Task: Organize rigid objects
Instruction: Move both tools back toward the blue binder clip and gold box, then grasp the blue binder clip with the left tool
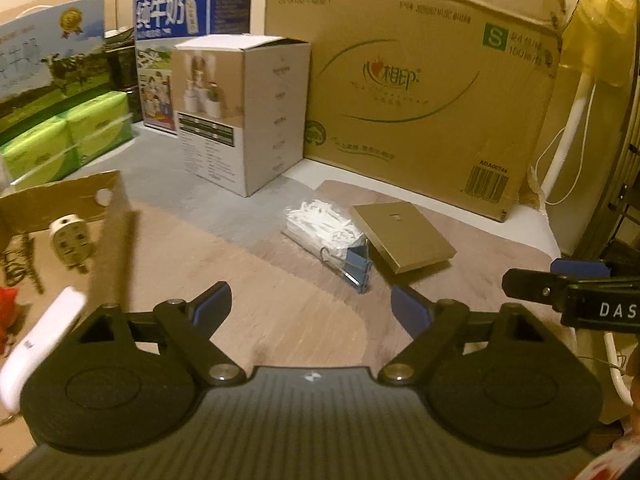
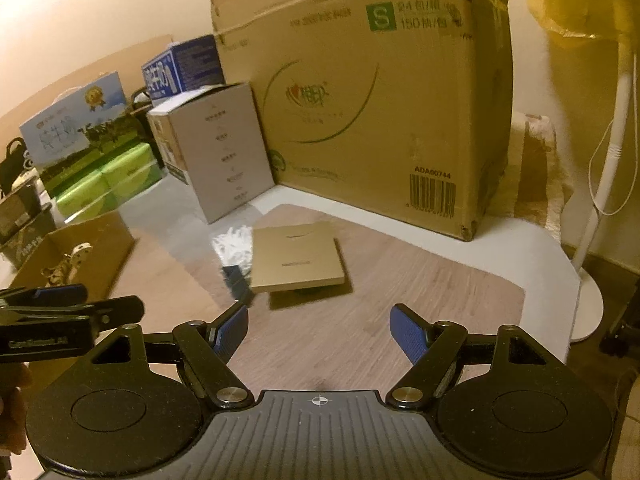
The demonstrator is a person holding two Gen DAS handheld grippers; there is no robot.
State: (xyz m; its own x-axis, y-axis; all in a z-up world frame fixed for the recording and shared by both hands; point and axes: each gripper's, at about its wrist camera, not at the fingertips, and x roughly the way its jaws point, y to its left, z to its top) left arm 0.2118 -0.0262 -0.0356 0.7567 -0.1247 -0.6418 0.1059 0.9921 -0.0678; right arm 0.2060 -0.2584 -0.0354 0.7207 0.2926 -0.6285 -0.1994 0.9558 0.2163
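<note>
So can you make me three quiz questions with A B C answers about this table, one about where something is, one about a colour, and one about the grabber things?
1. Where does the blue binder clip lie?
A. beside the flat gold box
B. on top of the big cardboard box
C. inside the white box

2. What colour are the tissue packs?
A. red
B. green
C. black

3. How do the right gripper's jaws stand?
A. clamped on the gold box
B. shut tight
C. apart, with nothing between

Answers: 1 A, the clip sits on the table at the gold box's left edge. 2 B, their wrapping is bright green. 3 C, bare table shows between the blue pads.
</note>
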